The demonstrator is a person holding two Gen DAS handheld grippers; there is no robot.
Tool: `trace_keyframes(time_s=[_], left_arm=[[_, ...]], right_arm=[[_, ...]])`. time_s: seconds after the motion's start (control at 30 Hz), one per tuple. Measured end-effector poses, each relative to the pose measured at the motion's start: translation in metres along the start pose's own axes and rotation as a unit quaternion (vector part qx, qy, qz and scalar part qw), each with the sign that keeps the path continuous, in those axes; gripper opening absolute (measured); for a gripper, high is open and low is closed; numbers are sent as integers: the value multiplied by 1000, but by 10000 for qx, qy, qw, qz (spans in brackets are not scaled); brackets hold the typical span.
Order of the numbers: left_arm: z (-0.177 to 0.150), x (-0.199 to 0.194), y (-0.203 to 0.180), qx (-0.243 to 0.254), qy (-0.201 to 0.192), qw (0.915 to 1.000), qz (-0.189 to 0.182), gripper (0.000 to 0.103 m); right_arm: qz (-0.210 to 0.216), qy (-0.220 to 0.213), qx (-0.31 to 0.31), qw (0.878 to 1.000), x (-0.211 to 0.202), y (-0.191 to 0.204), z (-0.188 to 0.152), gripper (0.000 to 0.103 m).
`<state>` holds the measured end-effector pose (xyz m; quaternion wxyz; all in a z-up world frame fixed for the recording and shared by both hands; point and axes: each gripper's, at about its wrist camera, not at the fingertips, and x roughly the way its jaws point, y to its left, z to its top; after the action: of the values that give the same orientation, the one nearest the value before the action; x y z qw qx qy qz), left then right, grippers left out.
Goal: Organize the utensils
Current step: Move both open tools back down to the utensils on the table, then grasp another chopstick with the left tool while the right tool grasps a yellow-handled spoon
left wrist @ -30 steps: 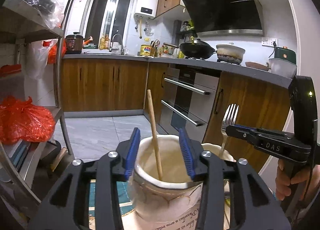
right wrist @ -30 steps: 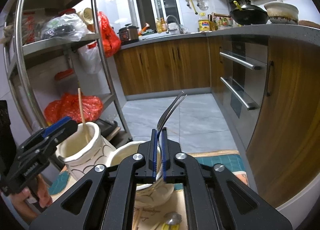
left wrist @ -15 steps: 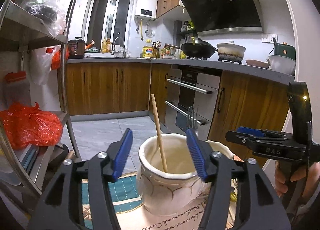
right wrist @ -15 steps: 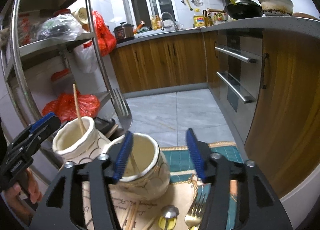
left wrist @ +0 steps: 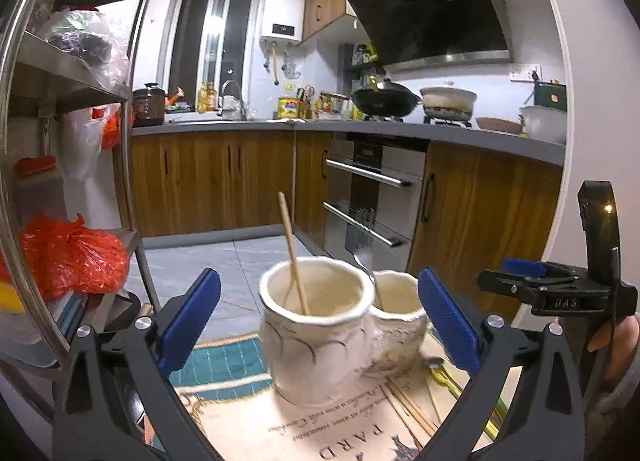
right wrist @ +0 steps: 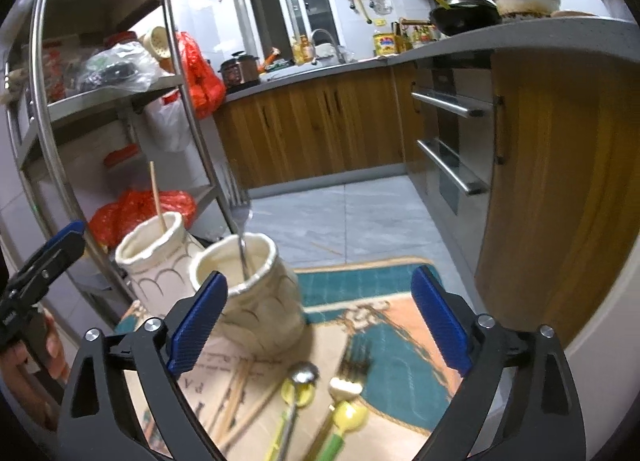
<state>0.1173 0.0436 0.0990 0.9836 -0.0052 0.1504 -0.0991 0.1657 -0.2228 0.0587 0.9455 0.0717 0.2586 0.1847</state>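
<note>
Tongs status: left tongs and right tongs are both released; their jaws have just been opening and grasp nothing.

Left wrist view: two cream ceramic jars stand touching each other between the blue pads, apart from both. The near jar, at 12 o'clock from the tongs, holds one wooden chopstick leaning toward 11 o'clock. The far jar, at 1 o'clock, holds a metal fork, tines up.

Right wrist view: the fork jar sits at 11 o'clock, just beside the left pad. Loose chopsticks, a spoon and a second fork with a yellow-green handle lie on the printed mat between the pads.

Legible writing: "DAS" on the right tongs body; "PARD" on the mat.
</note>
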Motion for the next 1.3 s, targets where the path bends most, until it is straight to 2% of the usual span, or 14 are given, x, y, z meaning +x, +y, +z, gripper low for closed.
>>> trace_keyframes(time_s=[0.23,0.5,0.63,0.87,0.97,1.03,1.13,1.2,1.3], left_arm=[[-19,0,-12,-25,589,9982,-126,97],[-54,5,-37,195,1422,9893,-280,97],[-68,6,-46,281,1643,9856,-295,97],[-85,8,-50,67,1995,9787,-475,97],[-91,11,-64,245,2174,9740,-589,96],[-93,13,-72,367,2250,9715,-643,90],[-98,19,-83,494,2459,9652,-737,75],[-102,20,-90,573,2622,9595,-861,59],[-107,20,-97,693,2807,9520,-1007,40]], right_arm=[[-262,296,24,9992,-14,-20,-18,97],[-342,799,-181,9961,-15,-29,-47,97],[-369,997,-234,9941,-13,-28,-60,97],[-440,1213,-291,9912,-5,-27,-74,97],[-472,1249,-286,9906,-3,-28,-75,97],[-459,1265,-285,9905,-4,-29,-77,97],[-509,1270,-308,9901,-5,-30,-78,97],[-529,1267,-284,9901,-6,-32,-78,97],[-510,1242,-268,9906,-7,-34,-77,97]])
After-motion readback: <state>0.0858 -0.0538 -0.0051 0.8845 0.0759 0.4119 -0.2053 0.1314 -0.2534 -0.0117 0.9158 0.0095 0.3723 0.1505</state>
